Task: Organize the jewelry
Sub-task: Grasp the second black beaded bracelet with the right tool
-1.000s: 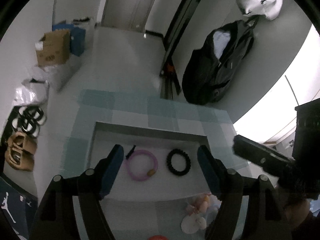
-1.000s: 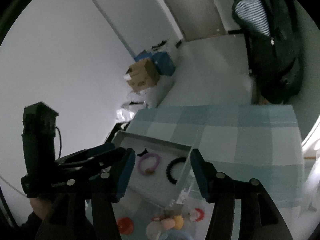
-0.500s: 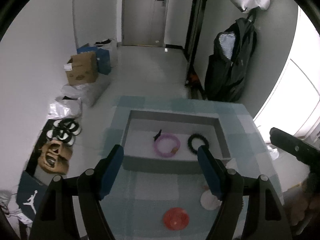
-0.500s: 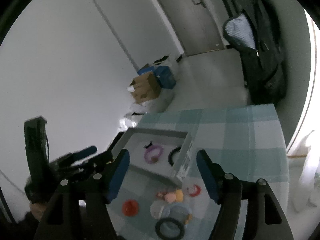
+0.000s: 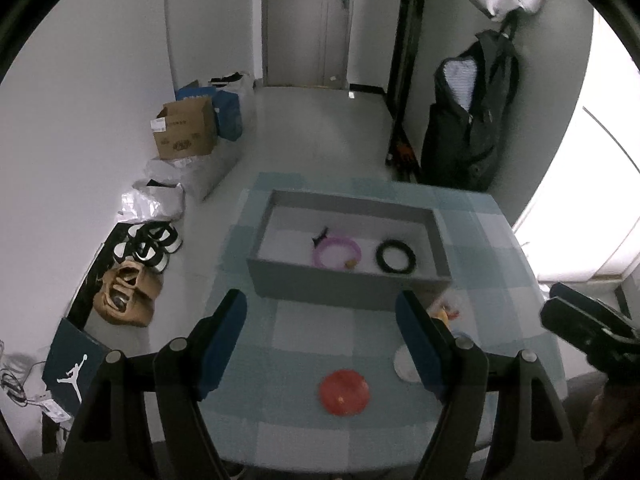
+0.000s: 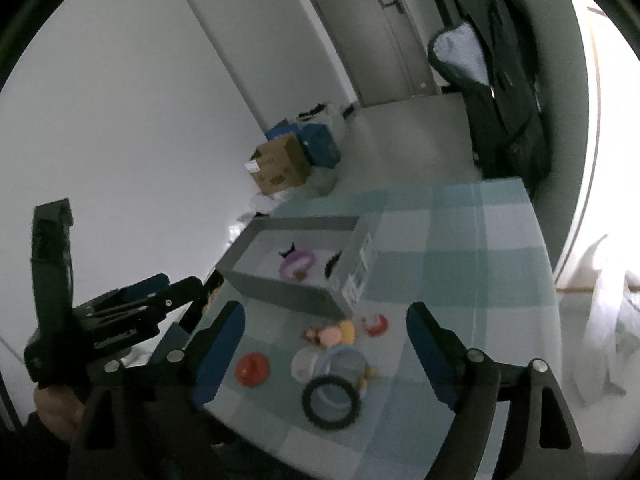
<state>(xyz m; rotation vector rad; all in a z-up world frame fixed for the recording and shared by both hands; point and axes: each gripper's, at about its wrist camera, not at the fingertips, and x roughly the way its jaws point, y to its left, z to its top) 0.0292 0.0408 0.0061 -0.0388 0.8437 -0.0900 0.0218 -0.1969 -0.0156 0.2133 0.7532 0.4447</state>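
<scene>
A grey open box (image 5: pixel 344 285) (image 6: pixel 280 284) stands on a checked tablecloth. Inside lie a purple bracelet (image 5: pixel 337 253) (image 6: pixel 297 263), a black beaded bracelet (image 5: pixel 395 256) and a small black clip (image 5: pixel 320 235). On the cloth in front lie a red disc (image 5: pixel 343 391) (image 6: pixel 251 369), a white disc (image 6: pixel 303 364), a black ring (image 6: pixel 331 401) over a pale blue ring (image 6: pixel 343 360), a red-and-white piece (image 6: pixel 374 325) and pink and yellow trinkets (image 6: pixel 334 333). My left gripper (image 5: pixel 322 344) and my right gripper (image 6: pixel 322 354) are both open, empty and held above the cloth, back from the box.
The table's near edge (image 5: pixel 320 468) is just below the grippers. On the floor to the left are a cardboard box (image 5: pixel 185 132), plastic bags, shoes (image 5: pixel 128 294) and a shoebox (image 5: pixel 74 372). A black jacket (image 5: pixel 468 128) hangs at the right wall.
Both grippers have pulled back and up from the box, so more of the table and the loose pieces in front now show. Both stay open and empty.
</scene>
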